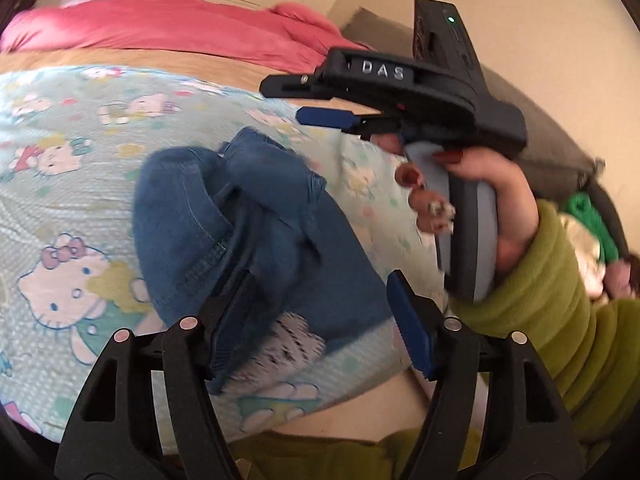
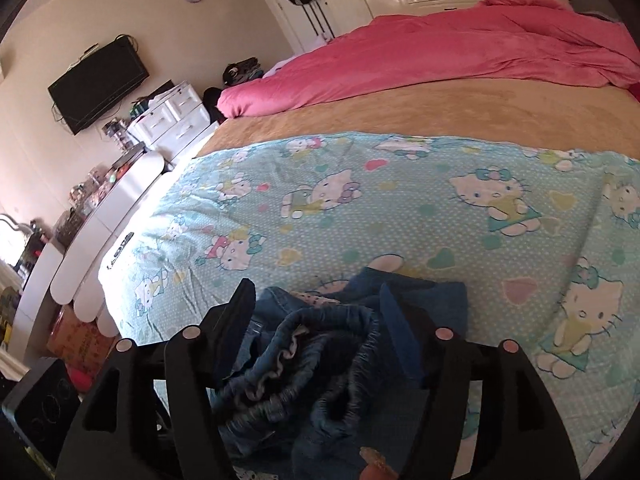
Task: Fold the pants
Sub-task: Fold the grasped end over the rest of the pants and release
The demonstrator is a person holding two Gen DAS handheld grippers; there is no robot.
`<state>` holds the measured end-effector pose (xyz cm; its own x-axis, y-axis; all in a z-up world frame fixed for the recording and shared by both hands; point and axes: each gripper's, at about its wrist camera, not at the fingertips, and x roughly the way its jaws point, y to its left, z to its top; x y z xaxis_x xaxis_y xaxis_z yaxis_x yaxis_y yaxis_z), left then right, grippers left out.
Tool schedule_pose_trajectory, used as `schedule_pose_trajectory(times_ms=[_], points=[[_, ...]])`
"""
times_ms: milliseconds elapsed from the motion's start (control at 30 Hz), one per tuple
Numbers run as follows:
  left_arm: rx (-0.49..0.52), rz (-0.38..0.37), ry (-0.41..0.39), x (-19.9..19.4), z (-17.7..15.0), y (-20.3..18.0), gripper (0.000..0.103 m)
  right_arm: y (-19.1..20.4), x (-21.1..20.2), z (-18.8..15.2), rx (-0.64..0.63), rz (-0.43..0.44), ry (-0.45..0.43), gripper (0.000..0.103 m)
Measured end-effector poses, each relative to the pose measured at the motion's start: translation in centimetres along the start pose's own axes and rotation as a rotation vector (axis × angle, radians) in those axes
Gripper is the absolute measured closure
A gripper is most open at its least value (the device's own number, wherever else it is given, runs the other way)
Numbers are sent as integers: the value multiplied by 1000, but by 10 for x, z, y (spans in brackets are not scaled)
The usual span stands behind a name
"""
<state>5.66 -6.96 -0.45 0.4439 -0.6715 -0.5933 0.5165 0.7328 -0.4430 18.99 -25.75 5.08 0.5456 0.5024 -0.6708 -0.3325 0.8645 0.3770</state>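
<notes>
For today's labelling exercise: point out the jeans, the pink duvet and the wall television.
jeans (image 1: pixel 256 216): left wrist view, middle of the bunched denim.
pink duvet (image 2: pixel 420 56): right wrist view, its broad top.
television (image 2: pixel 96 84): right wrist view, centre of the dark screen.

Blue denim pants (image 1: pixel 256 216) on cat-print aqua sheet (image 2: pixel 400 208).

A wide bed (image 2: pixel 400 112) with a tan plush cover fills most of both views. A pale turquoise sheet printed with white cartoon cats and hearts (image 2: pixel 400 208) is spread over its near part. A rumpled pink fleece blanket (image 2: pixel 420 56) lies across the far side, toward the top of the frame. A crumpled pair of small blue denim pants with an elastic waistband (image 2: pixel 320 344) lies on the printed sheet at lower centre.
</notes>
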Motion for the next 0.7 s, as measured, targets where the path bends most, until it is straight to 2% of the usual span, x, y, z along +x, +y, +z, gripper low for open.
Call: schedule_pose_trajectory(times_ms=[267, 400, 533, 633, 700], points=[[53, 18, -44, -16, -1, -13, 36, -33, -23, -20, 66, -48, -16, 28], [41, 112, -90, -38, -1, -4, 32, -36, -35, -23, 64, -53, -22, 27], [-44, 218, -126, -54, 0, 27, 32, -37, -48, -24, 50, -60, -38, 23], [-95, 272, -124, -54, 2, 42, 32, -37, -50, -24, 44, -58, -31, 22], [-102, 304, -106, -49, 5, 43, 35, -34, -45, -23, 39, -57, -14, 17]])
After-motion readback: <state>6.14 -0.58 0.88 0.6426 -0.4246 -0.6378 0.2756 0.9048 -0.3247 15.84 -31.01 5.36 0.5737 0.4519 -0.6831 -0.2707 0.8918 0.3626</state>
